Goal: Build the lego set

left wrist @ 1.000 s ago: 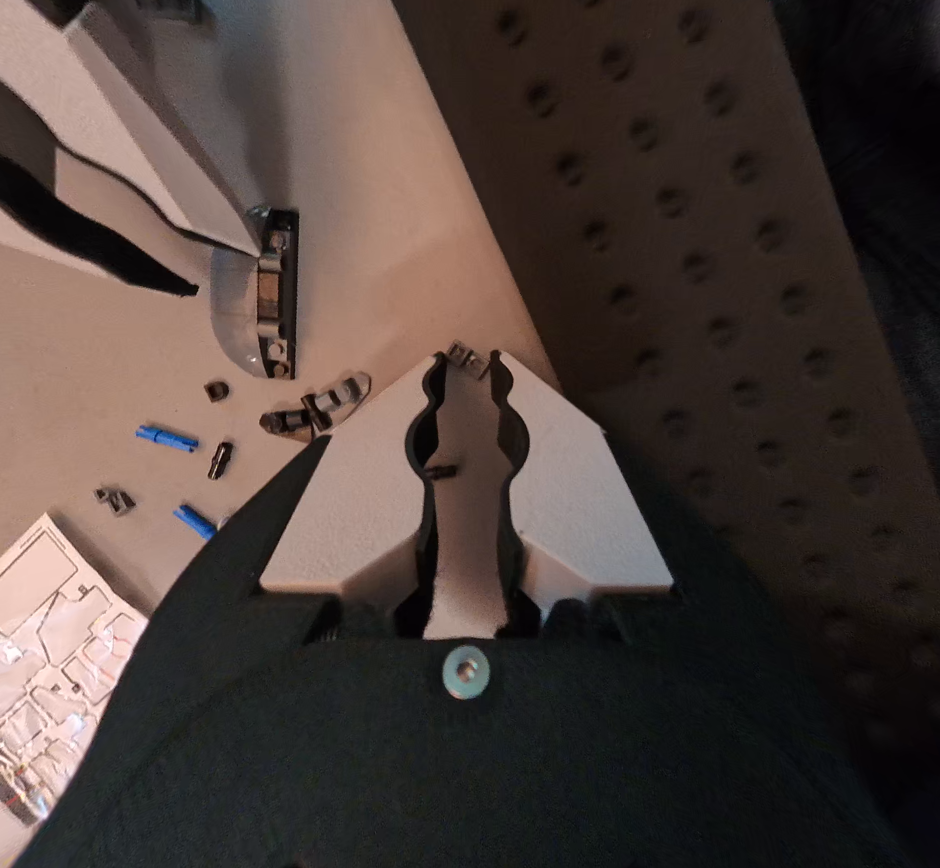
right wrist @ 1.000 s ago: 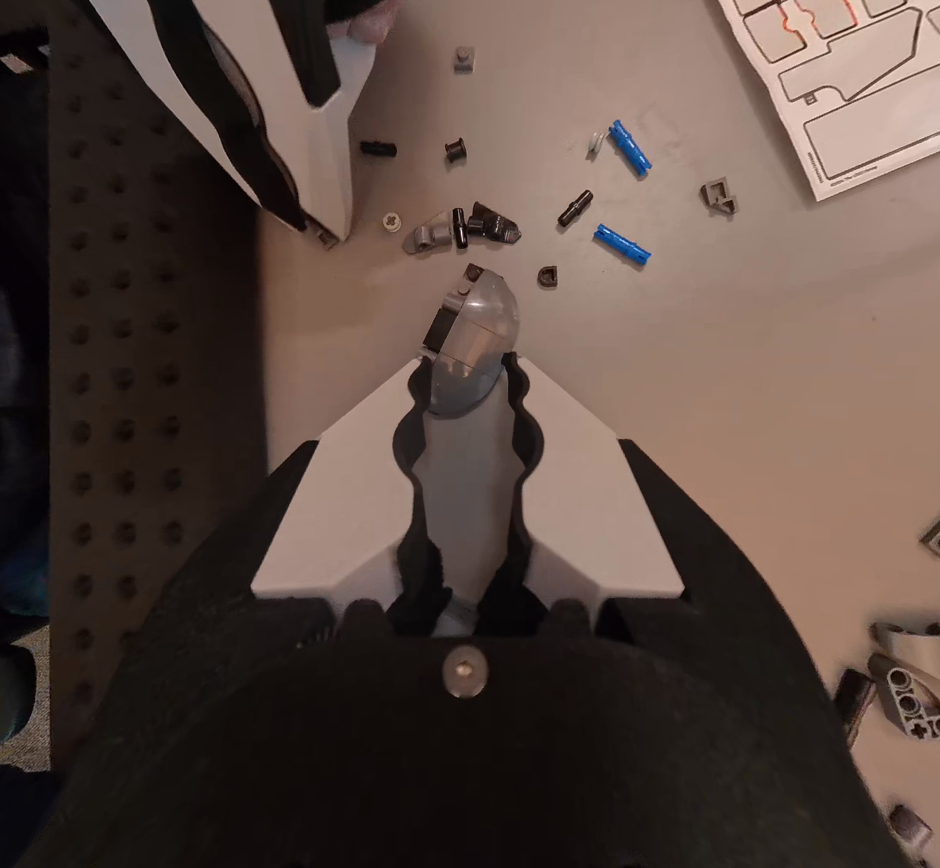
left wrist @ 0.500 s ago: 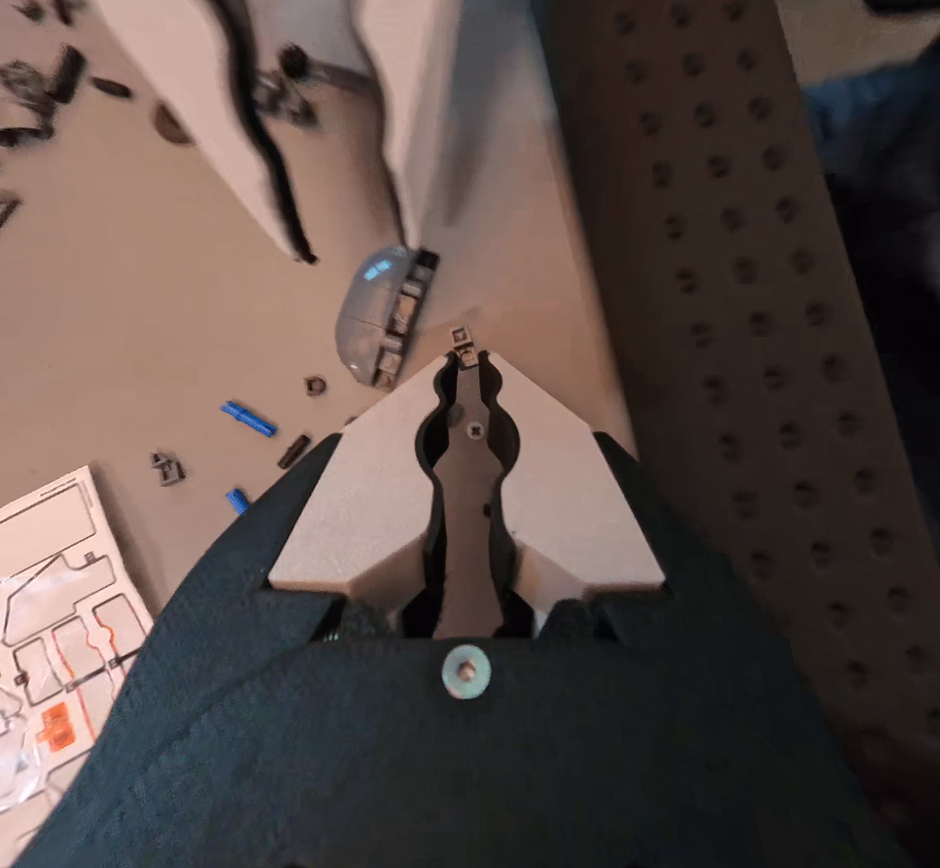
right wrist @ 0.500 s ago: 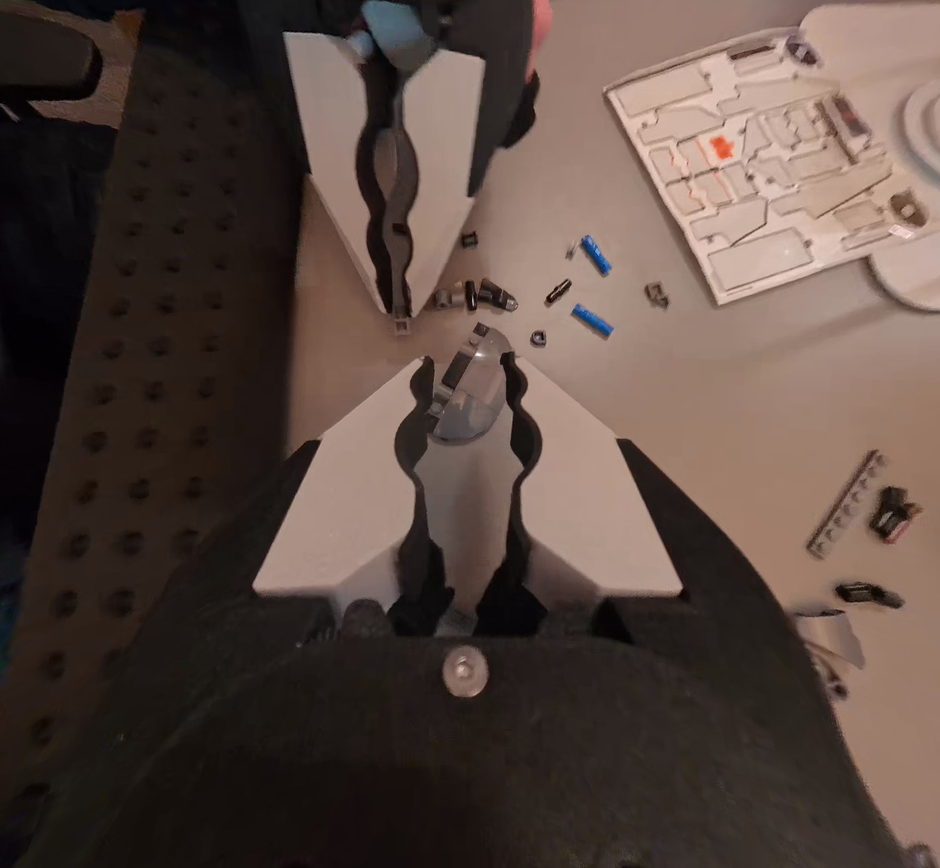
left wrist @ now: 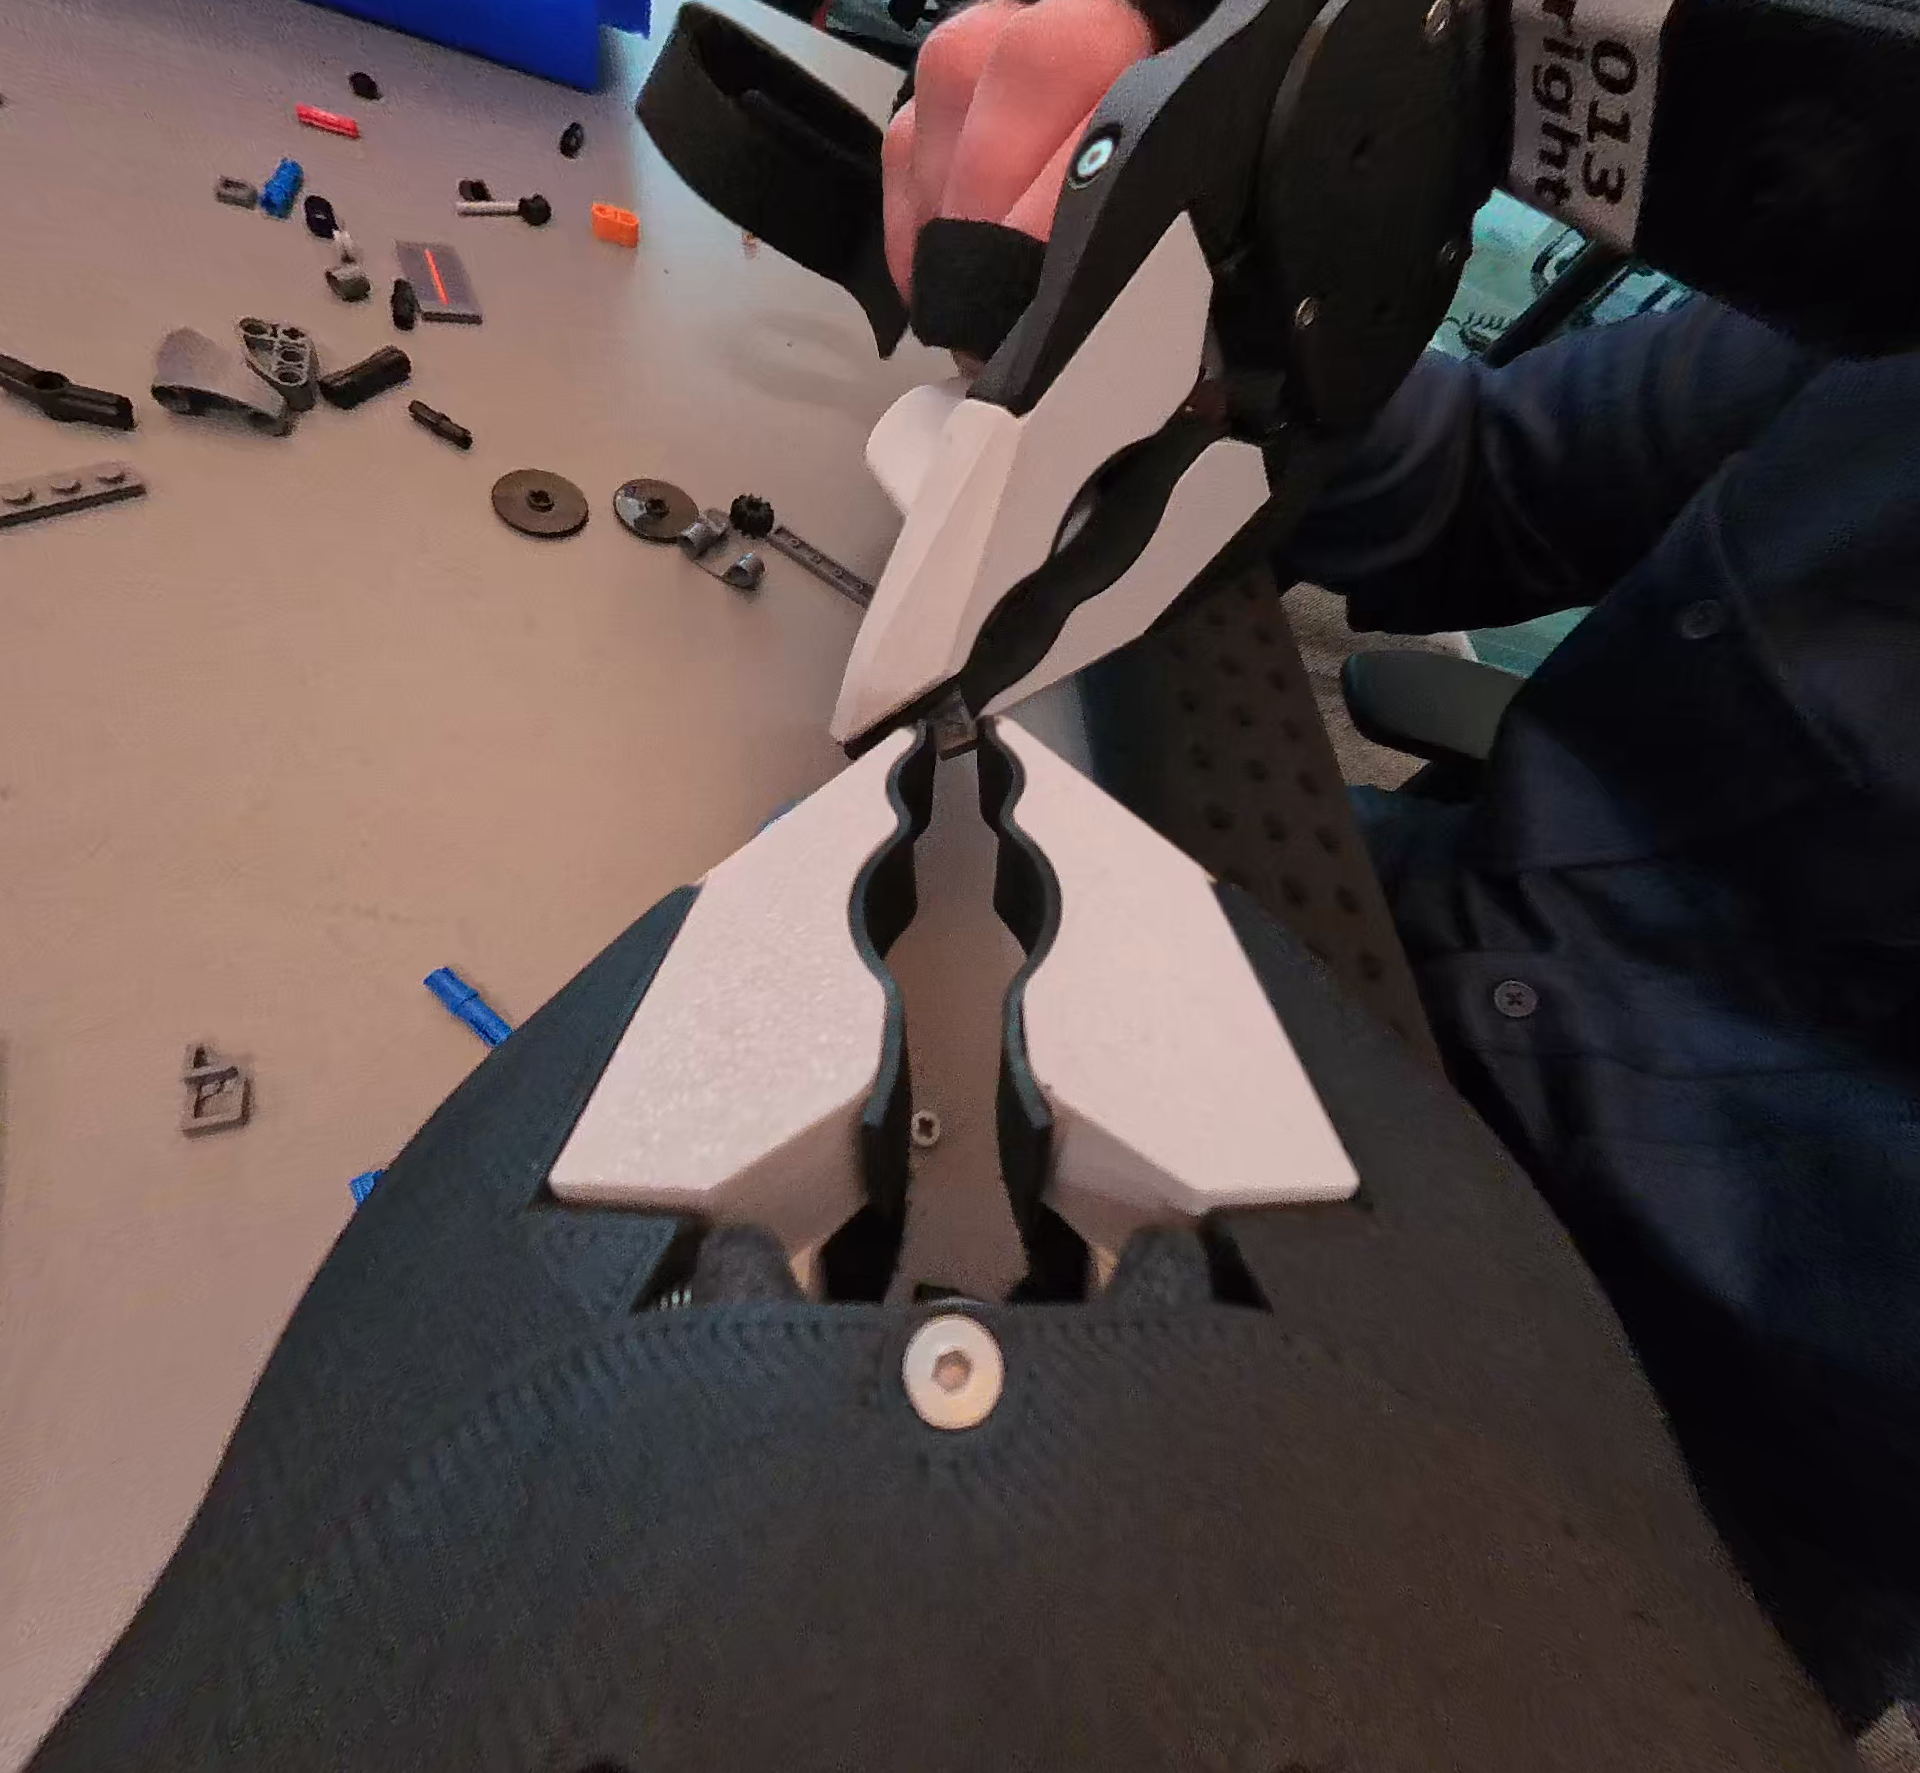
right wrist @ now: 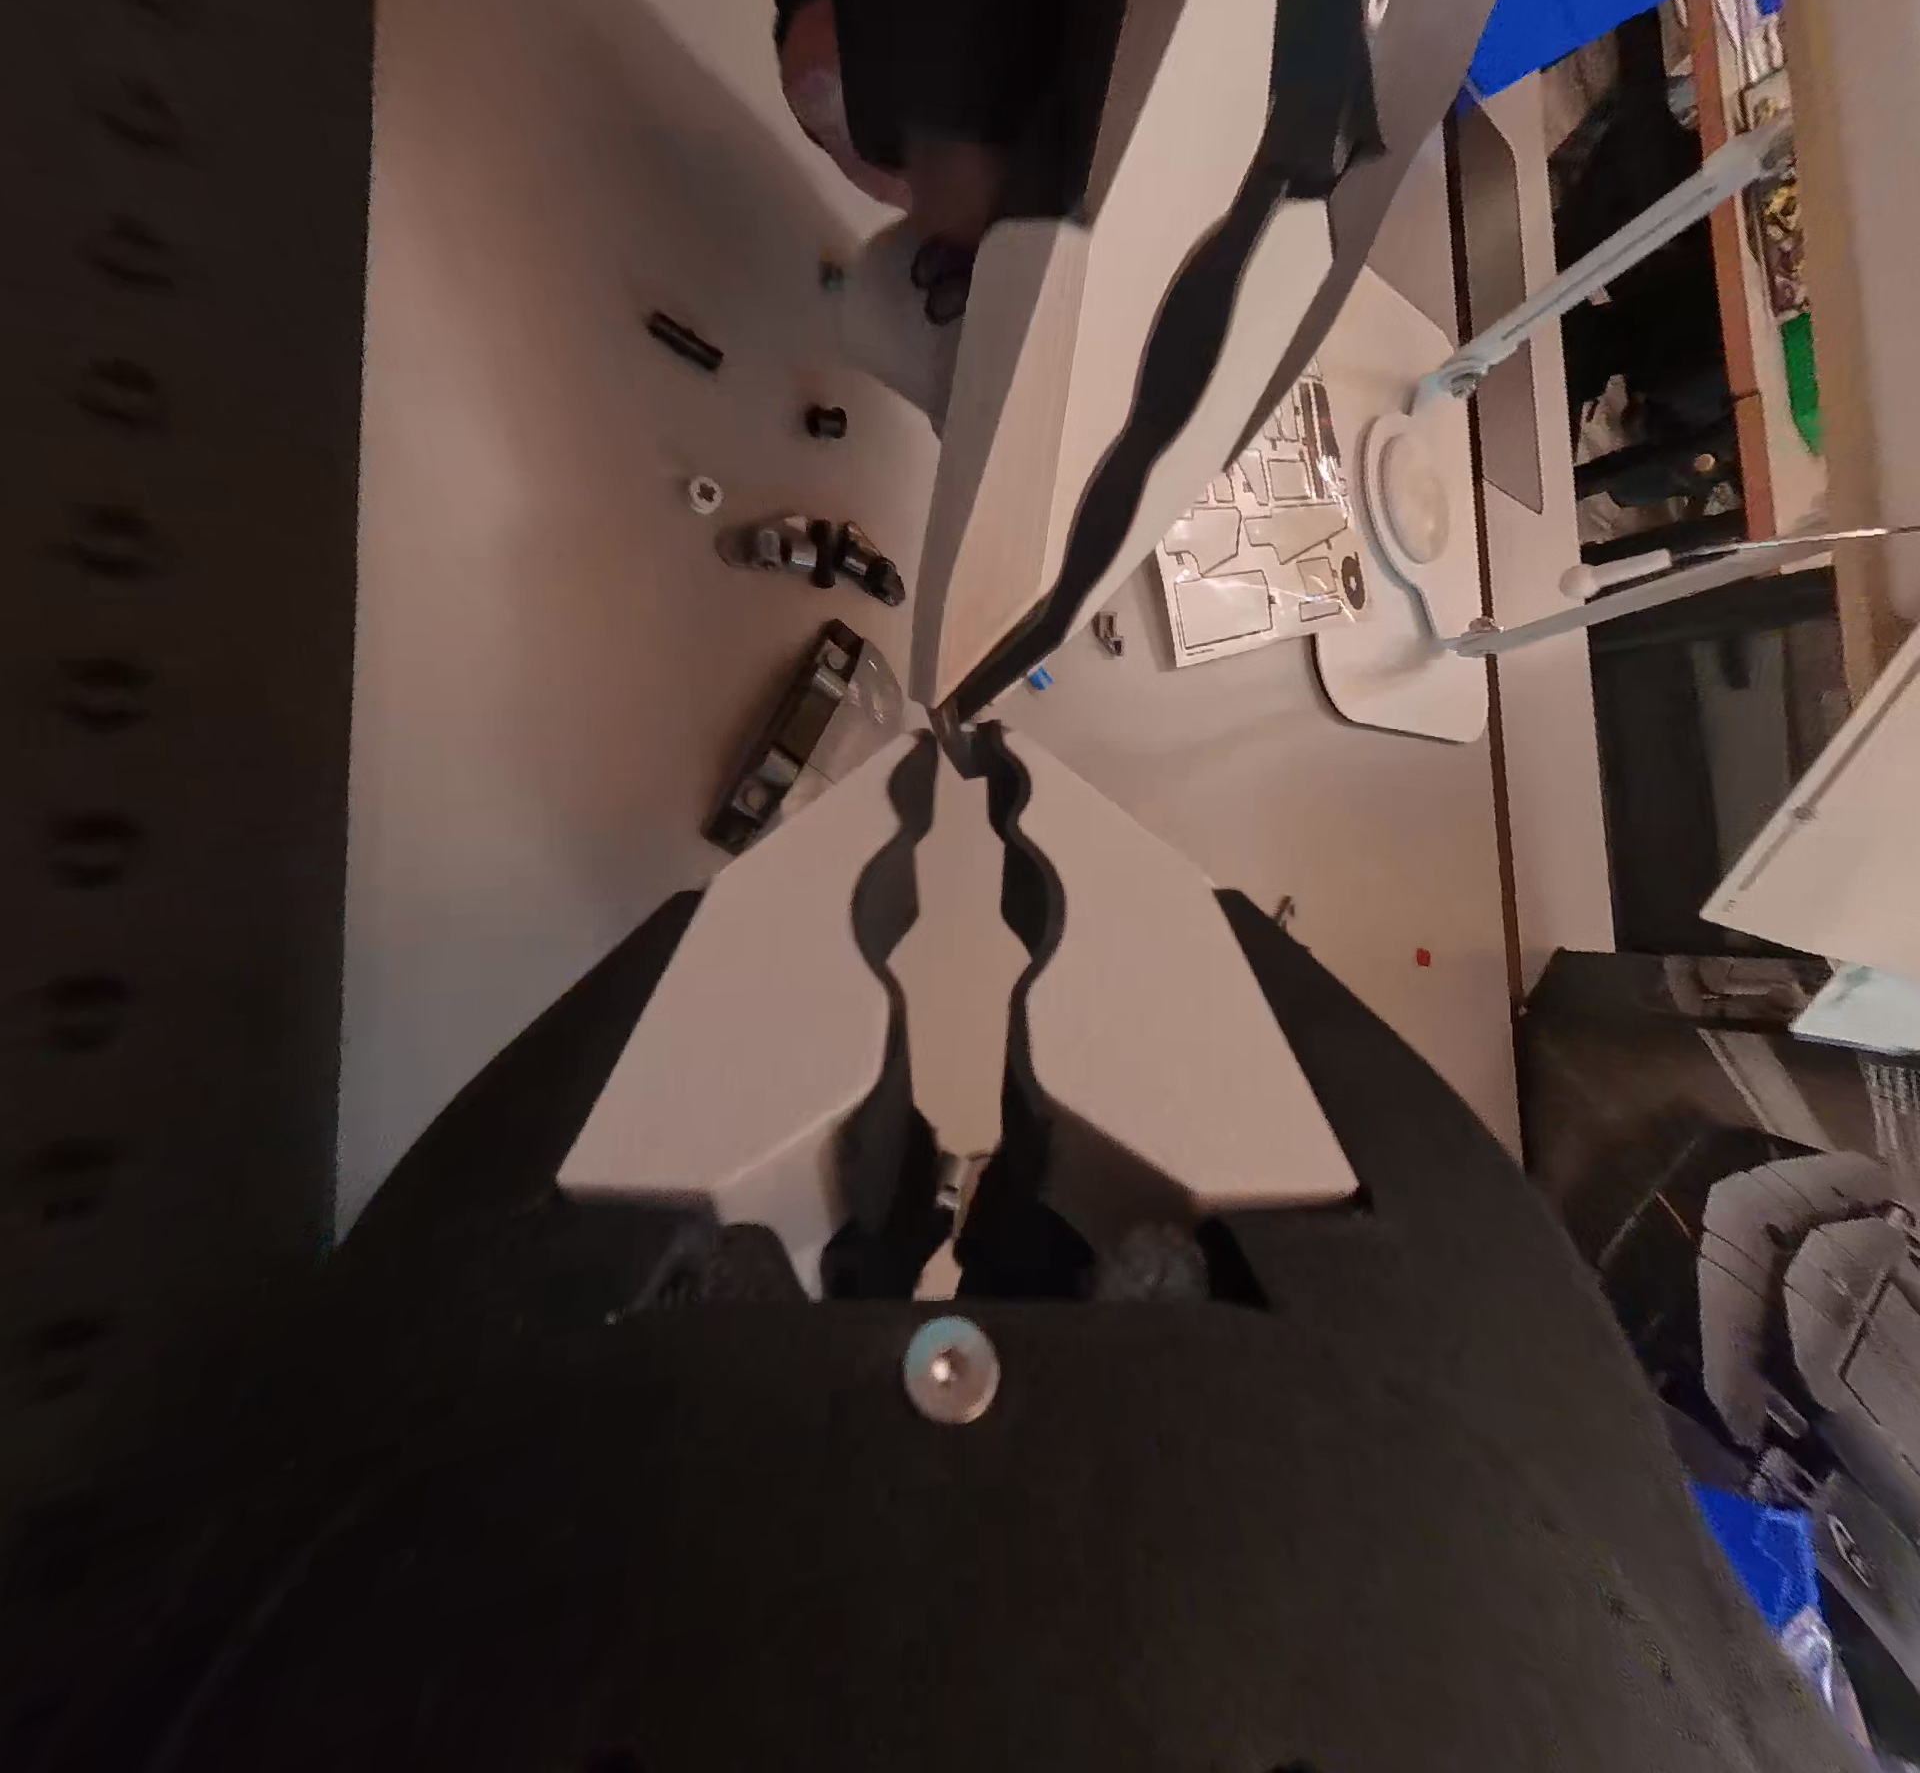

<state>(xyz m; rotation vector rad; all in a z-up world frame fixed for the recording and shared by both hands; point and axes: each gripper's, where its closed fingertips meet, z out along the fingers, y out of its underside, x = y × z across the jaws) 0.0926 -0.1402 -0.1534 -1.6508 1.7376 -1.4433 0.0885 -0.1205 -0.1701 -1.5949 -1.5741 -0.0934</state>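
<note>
- Two grippers meet tip to tip above a pale, matte table, each with white faceted fingers lined by wavy black pads on a ribbed black body.
- The left gripper pinches a small dark lego piece at its tips; the right gripper is closed on a small dark piece of its own, and the two tips touch. Whether the pieces are joined cannot be told.
- A hand with a black finger sleeve wraps the right gripper's handle.
- A curved grey-and-black lego assembly lies on the table just beside the tips, in the right wrist view.
- Loose parts are scattered beyond: blue pins, two dark discs, a small gear, a grey plate, an orange piece.
- A printed sheet lies behind the left gripper.
- A dark perforated board runs along the table edge.
</note>
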